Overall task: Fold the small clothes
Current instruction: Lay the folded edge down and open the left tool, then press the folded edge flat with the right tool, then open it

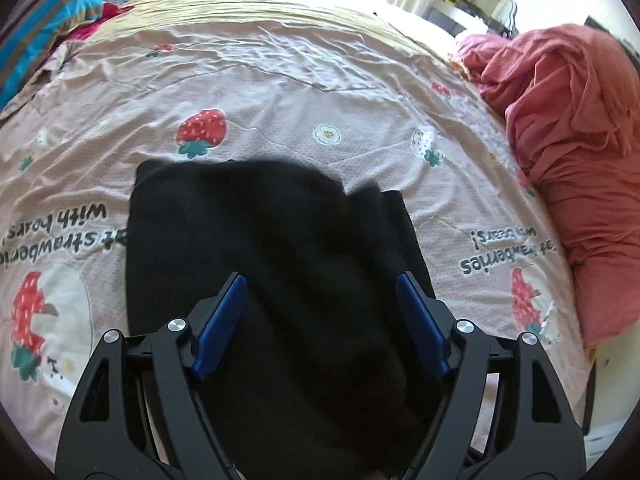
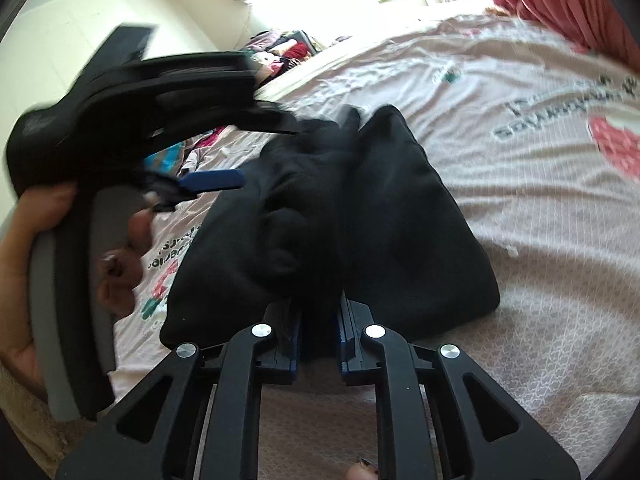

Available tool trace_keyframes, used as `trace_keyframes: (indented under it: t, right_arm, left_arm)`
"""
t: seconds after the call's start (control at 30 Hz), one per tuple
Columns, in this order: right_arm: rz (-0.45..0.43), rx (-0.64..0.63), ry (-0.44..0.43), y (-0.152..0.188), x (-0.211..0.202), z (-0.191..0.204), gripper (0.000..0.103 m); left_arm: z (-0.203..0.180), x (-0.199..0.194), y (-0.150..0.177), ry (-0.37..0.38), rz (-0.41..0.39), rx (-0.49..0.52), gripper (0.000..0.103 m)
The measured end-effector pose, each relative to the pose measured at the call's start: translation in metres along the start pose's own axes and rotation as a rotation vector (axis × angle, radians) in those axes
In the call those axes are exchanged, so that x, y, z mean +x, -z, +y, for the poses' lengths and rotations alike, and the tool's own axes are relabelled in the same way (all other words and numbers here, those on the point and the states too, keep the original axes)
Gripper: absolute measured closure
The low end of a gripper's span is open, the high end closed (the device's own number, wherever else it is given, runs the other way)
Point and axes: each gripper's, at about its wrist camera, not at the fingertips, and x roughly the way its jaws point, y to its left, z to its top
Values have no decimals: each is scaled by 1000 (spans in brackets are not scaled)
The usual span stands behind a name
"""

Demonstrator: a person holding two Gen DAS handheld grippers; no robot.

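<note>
A black garment (image 1: 272,240) lies folded on the pink strawberry-print bedsheet (image 1: 280,92). My left gripper (image 1: 320,280) hovers over its near part, open. Its blue pads (image 1: 224,320) stand wide apart and press on nothing. In the right wrist view the black garment (image 2: 400,220) is bunched into a thick fold. My right gripper (image 2: 318,316) is shut on the near edge of that fold, with black cloth filling the narrow gap between its pads. At the left of that view a hand (image 2: 24,280) holds the left gripper (image 2: 256,152), one blue pad (image 2: 212,181) showing above the garment's far side.
A heap of salmon-red clothing (image 1: 568,140) lies on the right side of the bed. A blue-and-brown striped cloth (image 1: 48,20) sits at the far left corner. Bags and clothes (image 2: 280,46) are piled beyond the bed's far edge.
</note>
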Motion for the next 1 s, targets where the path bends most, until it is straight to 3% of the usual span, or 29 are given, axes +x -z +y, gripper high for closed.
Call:
trace_keyframes:
  t: [0.17, 0.3, 0.53, 0.63, 0.7, 0.77, 0.83, 1.0]
  right_arm:
    - [48, 46, -46, -2, -2, -8, 81]
    - [116, 49, -160, -23, -6, -14, 44]
    - [226, 29, -167, -76, 21, -20, 38]
    - [296, 52, -229, -90, 45, -23, 38]
    - [314, 59, -219, -98, 58, -23, 40]
    - [316, 48, -206, -106, 66, -18, 51]
    - [312, -11, -182, -113, 73, -7, 80]
    - [239, -271, -104, -120, 59, 28, 86]
  left_arm:
    - [34, -20, 15, -52, -63, -45, 34]
    - [62, -28, 28, -112, -82, -68, 34]
    - [79, -24, 44, -109, -67, -72, 33]
    - [80, -25, 48, -104, -70, -64, 33]
    - [81, -26, 50, -98, -68, -62, 33]
    - [82, -25, 50, -97, -65, -58, 33]
    - [81, -25, 50, -97, -60, -52, 33]
    - [80, -28, 51, -87, -55, -55, 33]
